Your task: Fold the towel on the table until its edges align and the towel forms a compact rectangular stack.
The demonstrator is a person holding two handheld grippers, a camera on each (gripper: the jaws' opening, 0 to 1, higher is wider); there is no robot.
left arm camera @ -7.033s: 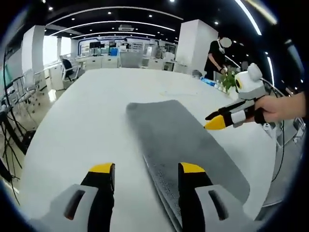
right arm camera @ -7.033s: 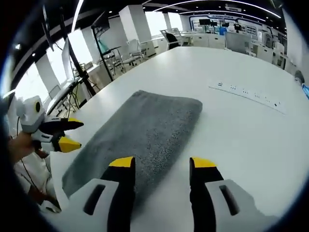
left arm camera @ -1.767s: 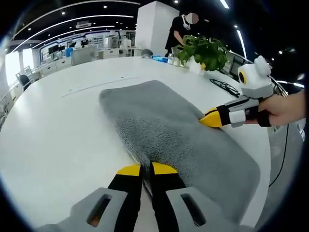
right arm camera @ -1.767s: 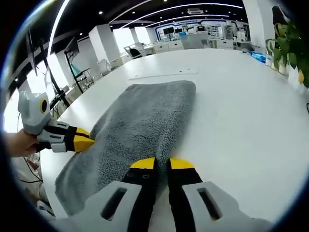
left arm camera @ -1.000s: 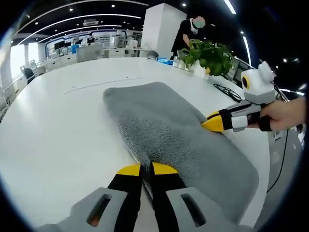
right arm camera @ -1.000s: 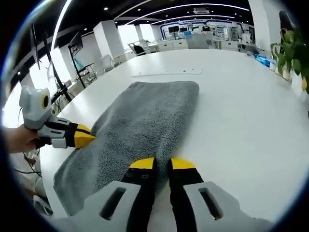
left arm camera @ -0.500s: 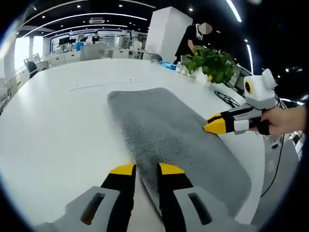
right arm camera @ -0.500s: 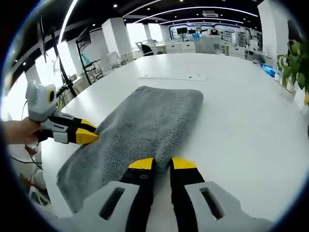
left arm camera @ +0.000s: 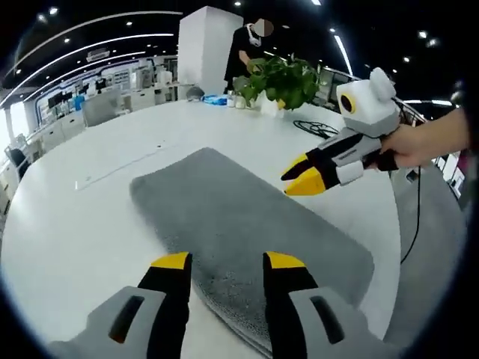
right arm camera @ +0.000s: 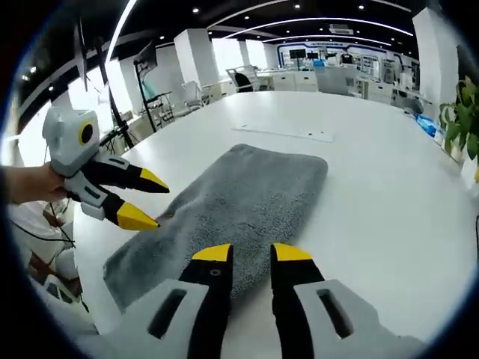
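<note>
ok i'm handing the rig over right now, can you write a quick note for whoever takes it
Left tool: open, holding nothing, hovering over one long edge of the towel.
Right tool: open, holding nothing, above the opposite long edge.
Towel: lies flat on the white table as a long grey strip; layered edges show at the end nearest the left gripper view, so it looks folded lengthwise already.
Nearby: a potted plant and a black cable past the towel's far end.
Left to do: it is still a long strip, so probably fold it end to end, align the edges, then stop at a compact stack.
</note>
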